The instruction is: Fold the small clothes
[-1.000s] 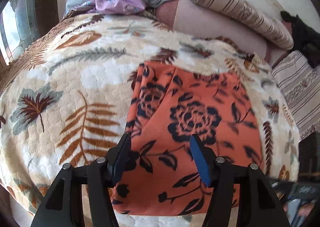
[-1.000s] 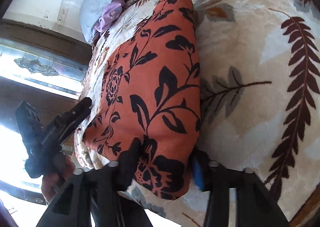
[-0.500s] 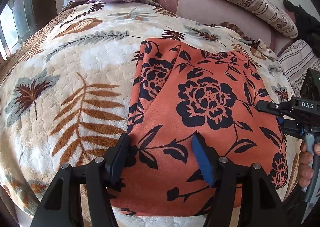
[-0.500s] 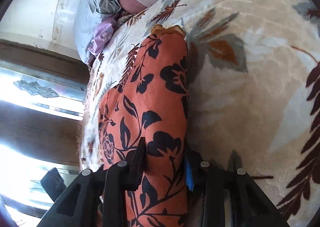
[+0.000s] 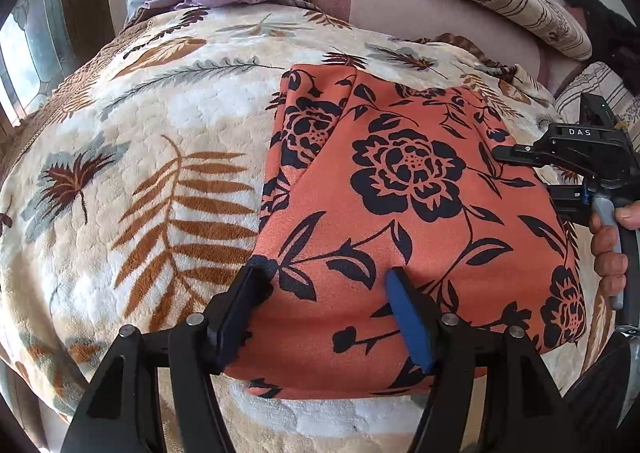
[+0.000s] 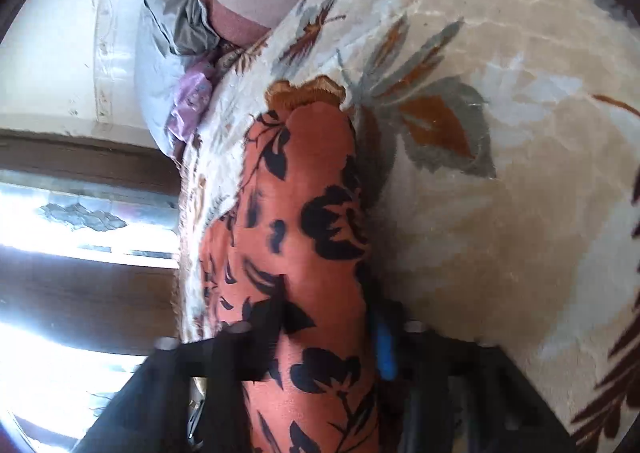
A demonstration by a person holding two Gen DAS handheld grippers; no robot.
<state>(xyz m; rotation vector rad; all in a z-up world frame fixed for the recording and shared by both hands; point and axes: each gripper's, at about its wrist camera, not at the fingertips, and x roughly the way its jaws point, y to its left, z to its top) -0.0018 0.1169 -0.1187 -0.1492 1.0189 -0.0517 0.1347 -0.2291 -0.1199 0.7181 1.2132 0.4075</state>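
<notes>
Right gripper (image 6: 320,337) pinches the orange garment (image 5: 408,213) edge; left gripper (image 5: 324,313) gapes over its near hem, fold pending closure.

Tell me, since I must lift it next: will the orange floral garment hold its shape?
Probably not: the orange floral garment lies soft and creased on the blanket, so it would likely droop. It looks thin, probably light. Gripped at one edge, its fold may slip open.
</notes>
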